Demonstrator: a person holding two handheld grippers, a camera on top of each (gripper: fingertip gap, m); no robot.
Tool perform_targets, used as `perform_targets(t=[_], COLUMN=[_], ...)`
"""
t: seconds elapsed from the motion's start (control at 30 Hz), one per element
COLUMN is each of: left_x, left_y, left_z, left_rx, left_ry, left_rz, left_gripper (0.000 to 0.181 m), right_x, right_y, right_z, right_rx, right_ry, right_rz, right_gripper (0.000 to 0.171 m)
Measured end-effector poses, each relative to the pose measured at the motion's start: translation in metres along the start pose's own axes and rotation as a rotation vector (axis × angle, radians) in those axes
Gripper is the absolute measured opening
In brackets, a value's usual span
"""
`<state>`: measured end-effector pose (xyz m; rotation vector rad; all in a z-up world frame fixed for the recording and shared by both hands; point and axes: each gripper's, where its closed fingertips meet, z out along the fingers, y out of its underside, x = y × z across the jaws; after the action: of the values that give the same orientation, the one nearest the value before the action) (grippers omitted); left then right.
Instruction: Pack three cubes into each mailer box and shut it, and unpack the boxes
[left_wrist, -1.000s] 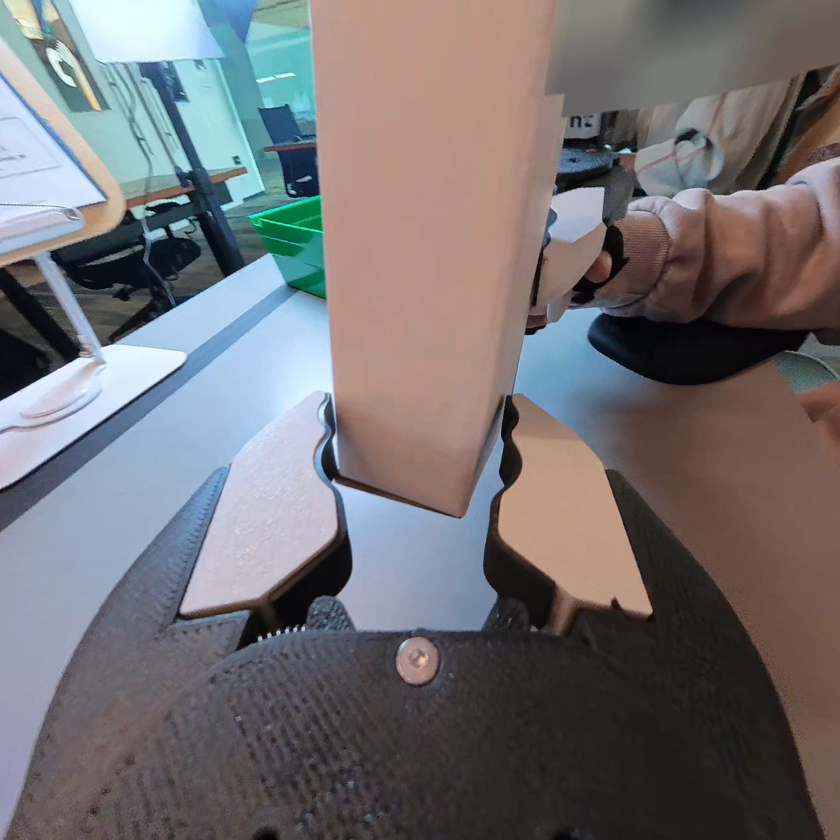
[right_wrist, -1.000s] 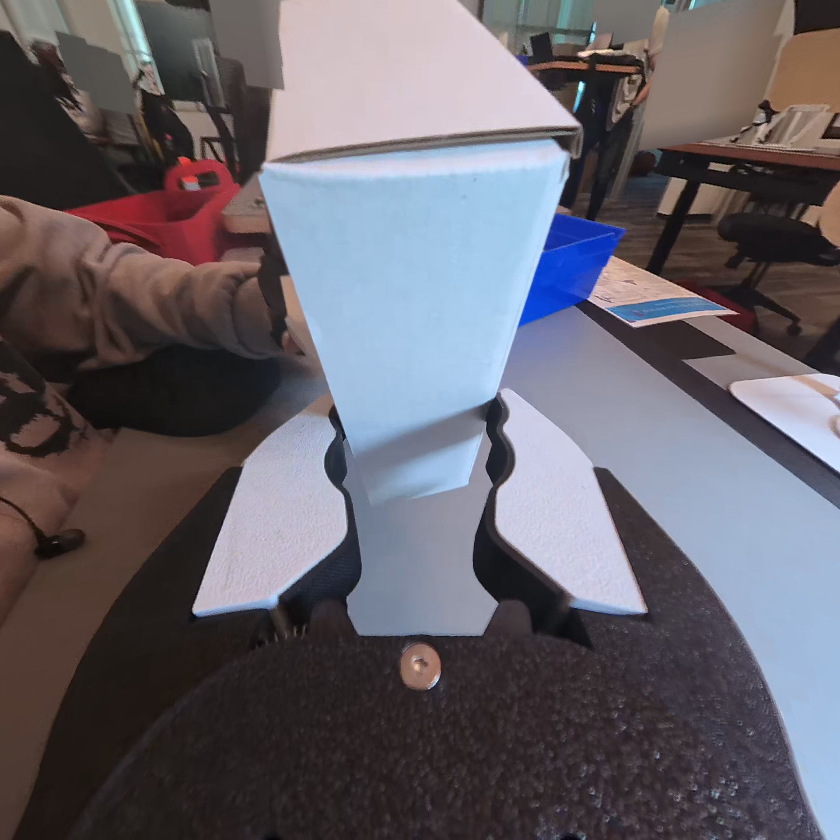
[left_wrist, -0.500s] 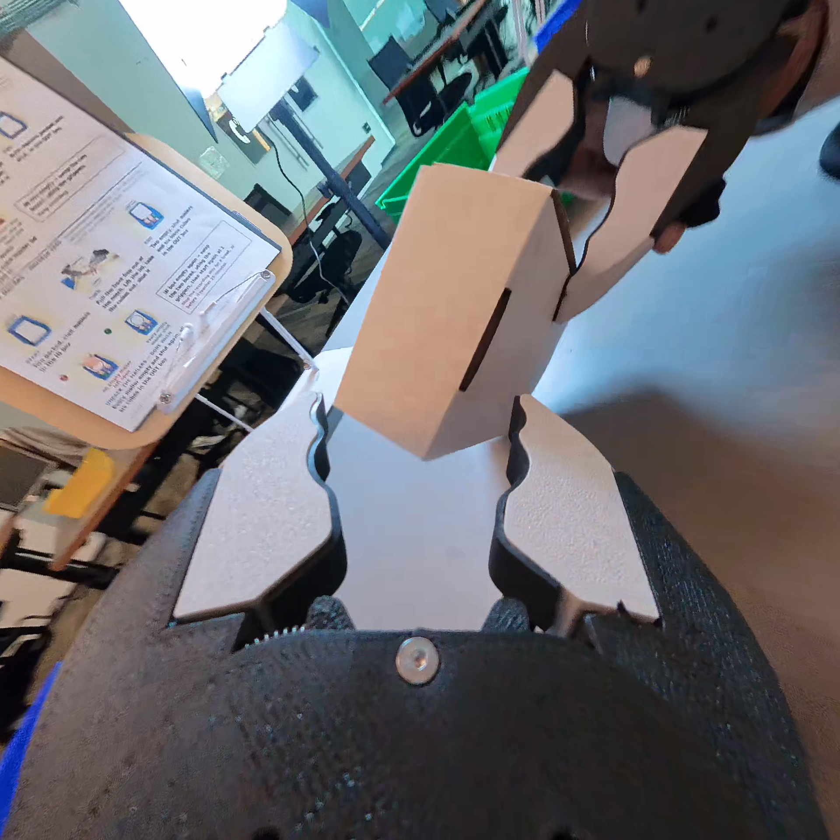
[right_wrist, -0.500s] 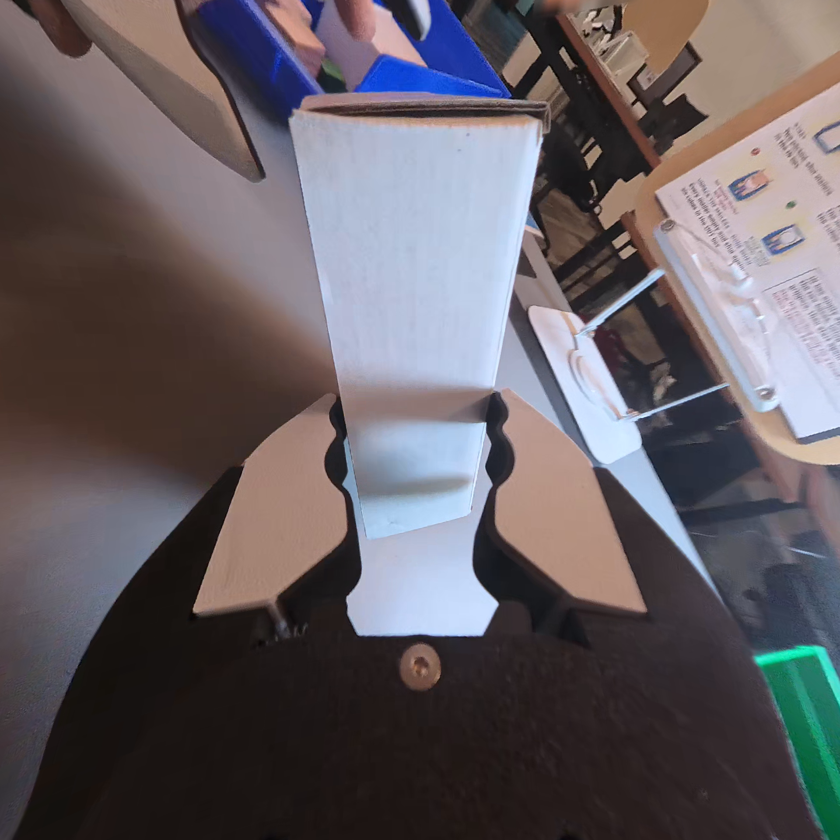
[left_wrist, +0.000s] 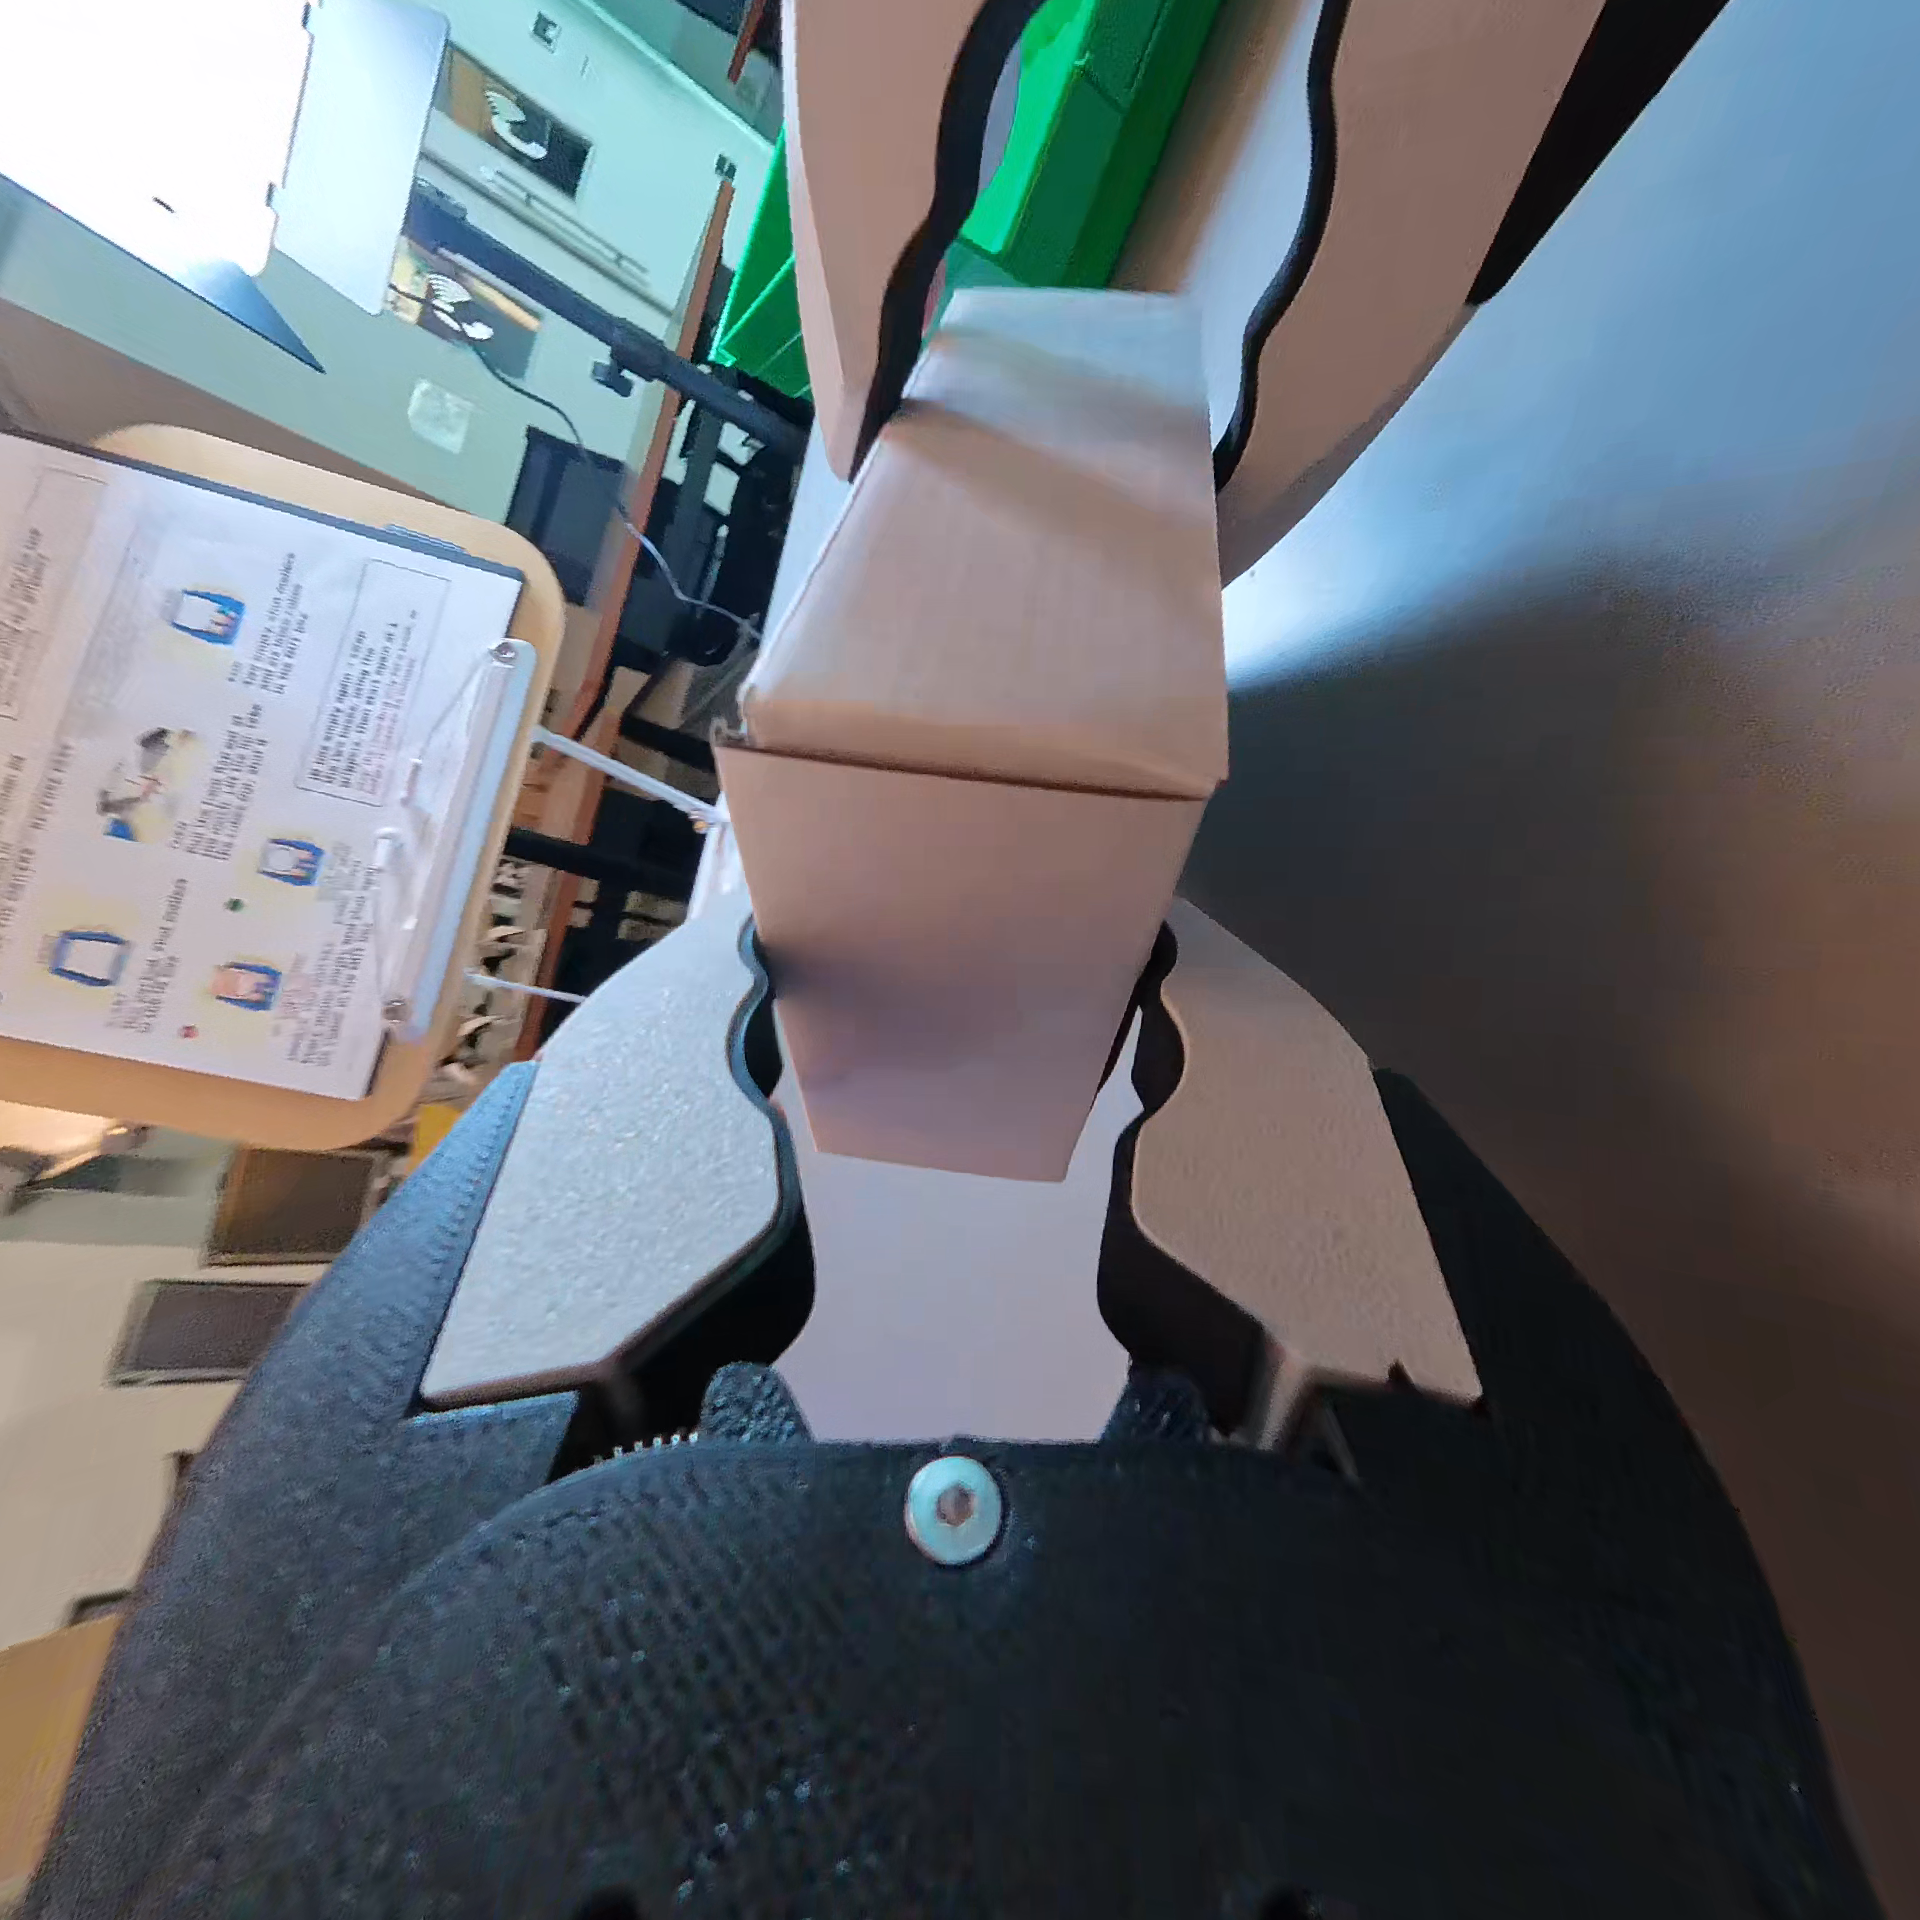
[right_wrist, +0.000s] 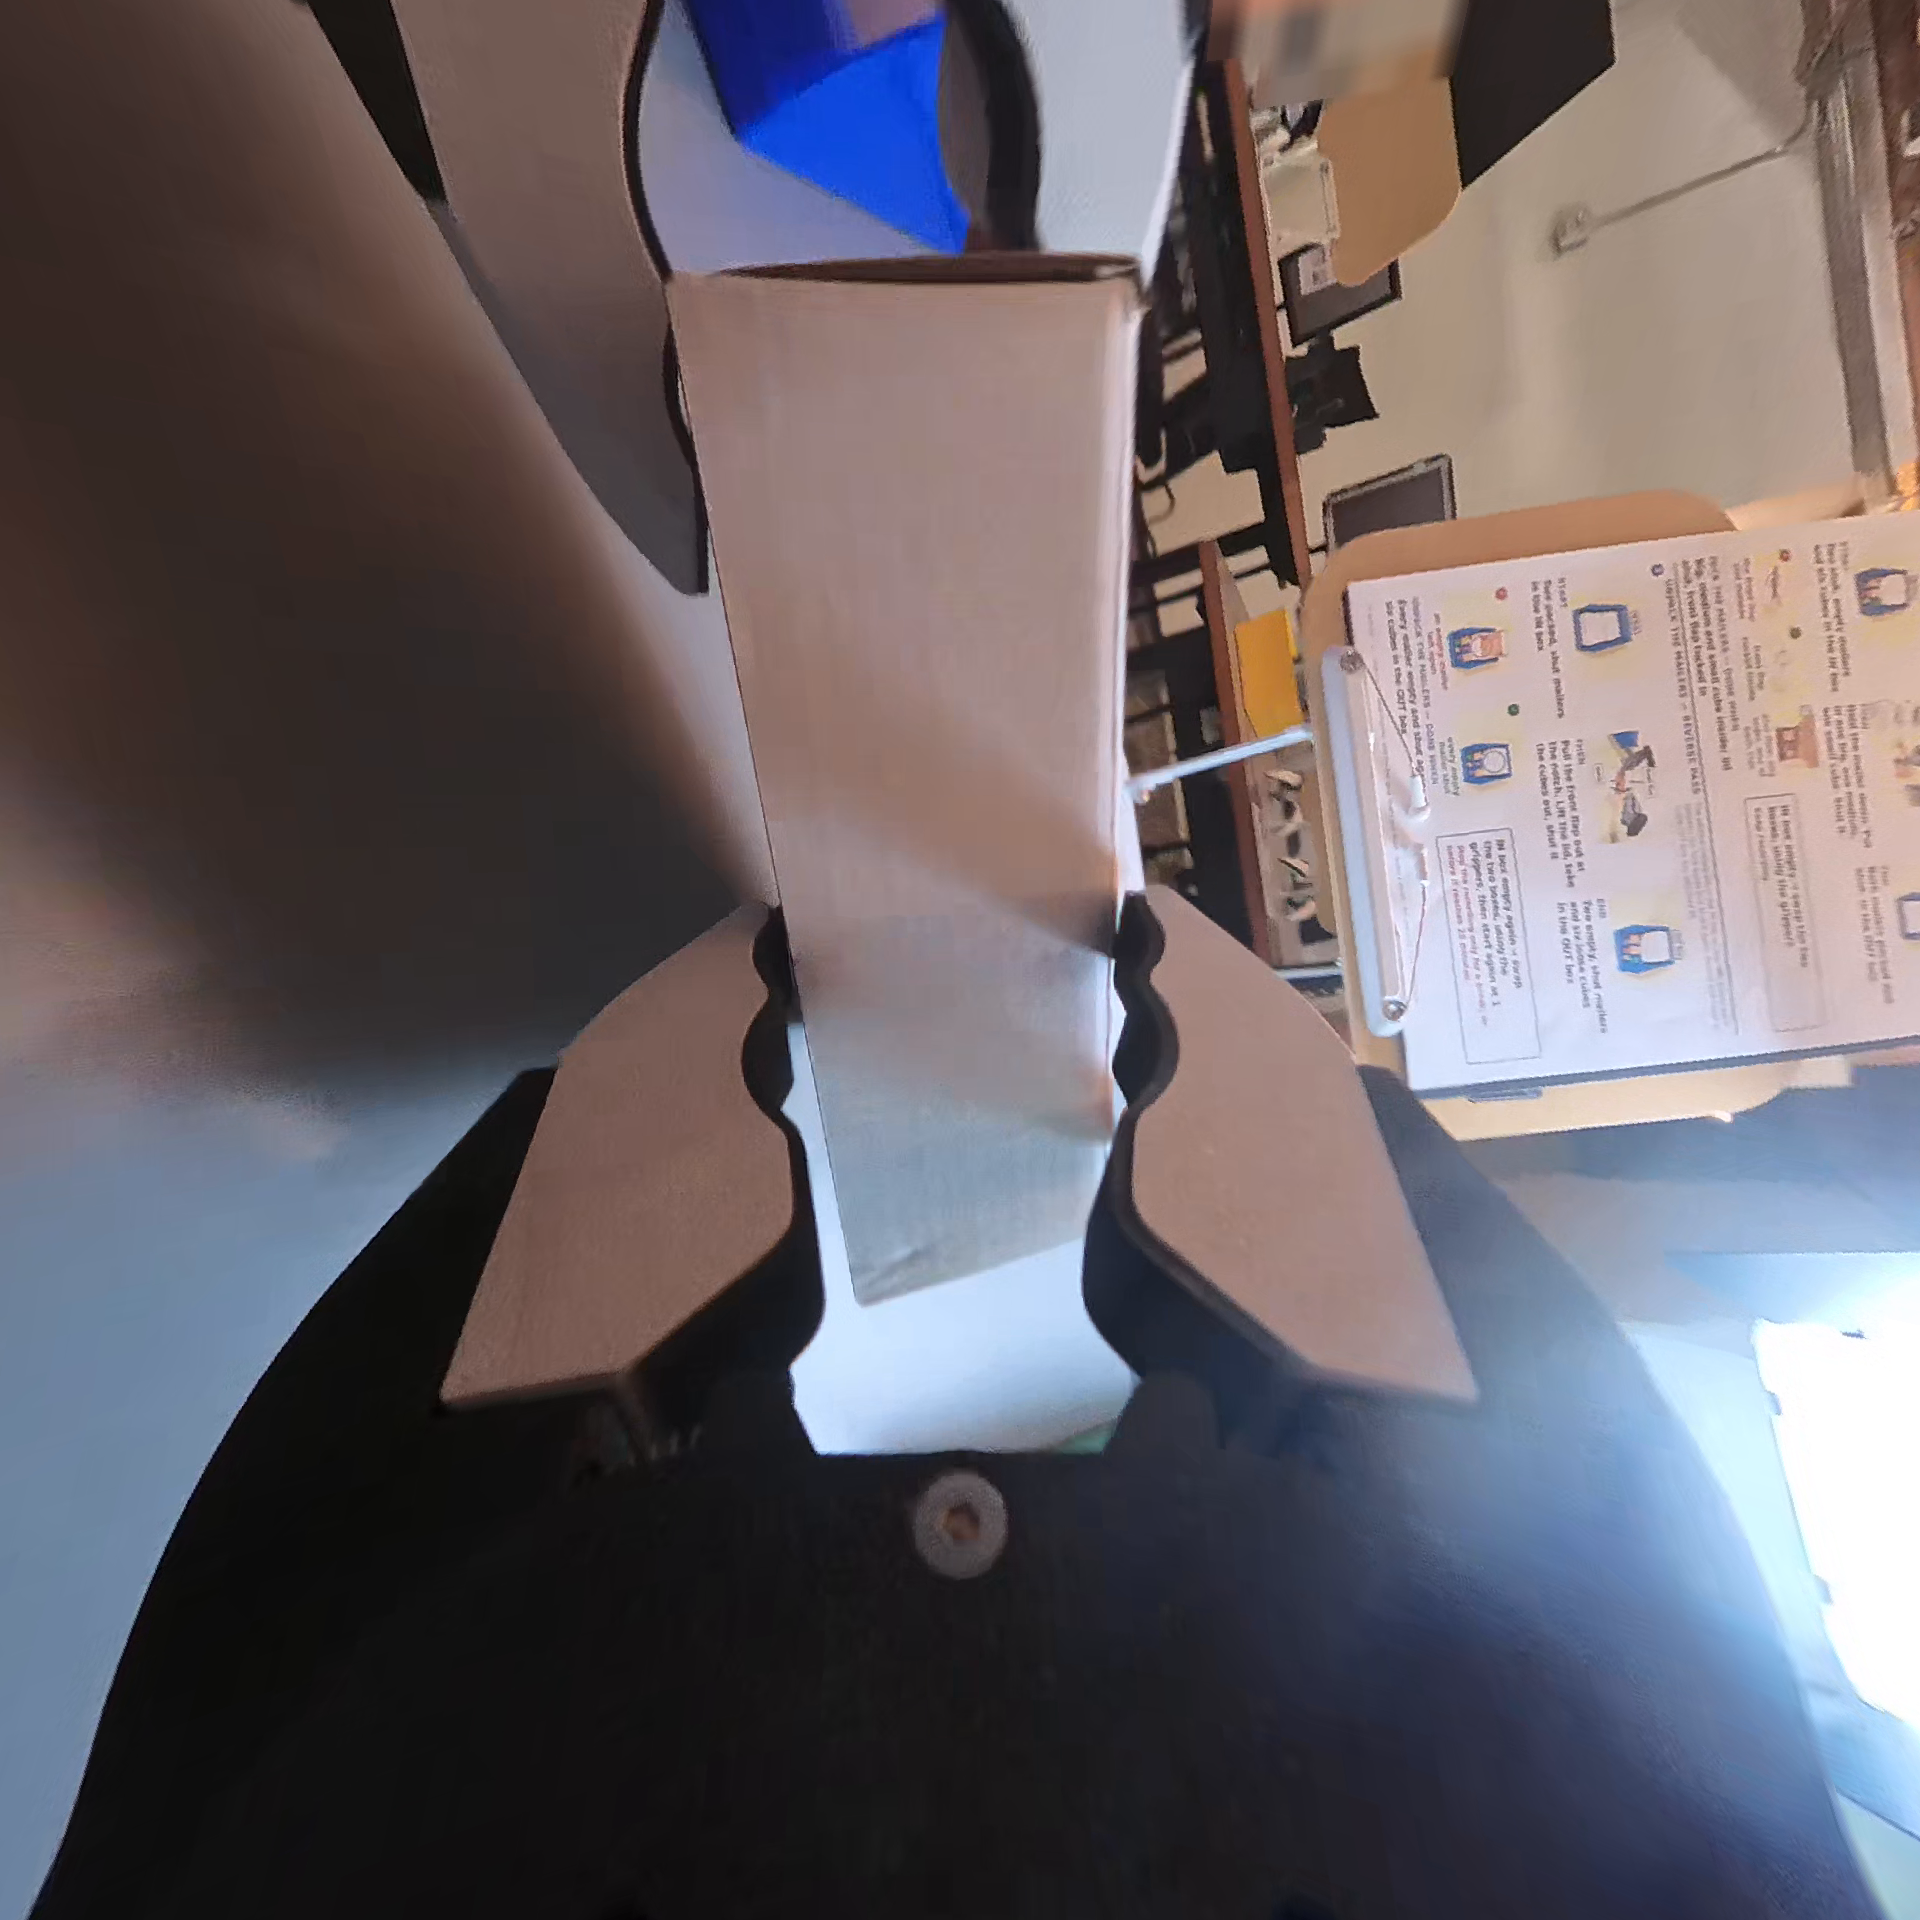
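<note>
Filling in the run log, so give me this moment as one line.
left gripper: shut on mailer box | right gripper: shut on same box, opposite end | box: closed, held off the table

Both views are rolled sideways and stretched at the rims by the wide lens. In the left wrist view a lamp panel (left_wrist: 156, 135) at 10 o'clock burns out to white, and the instruction sheet (left_wrist: 208, 810) at 9 o'clock is smeared. In the right wrist view, glare (right_wrist: 1839, 1538) floods 4 o'clock; the desk (right_wrist: 312, 623) at 9 o'clock lies in soft shadow, and the box (right_wrist: 914, 623) is streaked with motion blur.
</note>
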<state>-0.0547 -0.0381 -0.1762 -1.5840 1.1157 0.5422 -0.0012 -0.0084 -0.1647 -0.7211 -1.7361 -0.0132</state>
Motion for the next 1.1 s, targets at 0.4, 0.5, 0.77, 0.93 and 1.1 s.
perform_targets(t=[0.4,0.5,0.77,0.93,1.1], left_x=[0.003,0.002,-0.013,-0.025,-0.041], left_y=[0.024,0.029,0.059,0.060,0.037], left_z=[0.018,0.024,0.028,0.000,-0.016], left_rx=[0.136,0.138,0.045,0.112,0.220], left_ry=[0.075,0.085,0.076,0.086,0.081], left_rz=[-0.105,-0.091,-0.188,-0.423,-0.676], left_gripper=[0.067,0.067,0.072,0.067,0.060], right_x=[0.009,0.004,0.001,-0.008,-0.019], right_y=[0.011,0.023,0.035,0.051,0.035], right_z=[-0.005,0.000,0.015,0.024,0.024], right_rx=[0.054,0.025,-0.063,-0.174,-0.108], right_ry=[-0.114,-0.150,-0.050,-0.005,-0.122], right_rz=[0.217,0.226,0.166,0.132,0.278], right_gripper=[0.082,0.082,0.063,0.065,0.078])
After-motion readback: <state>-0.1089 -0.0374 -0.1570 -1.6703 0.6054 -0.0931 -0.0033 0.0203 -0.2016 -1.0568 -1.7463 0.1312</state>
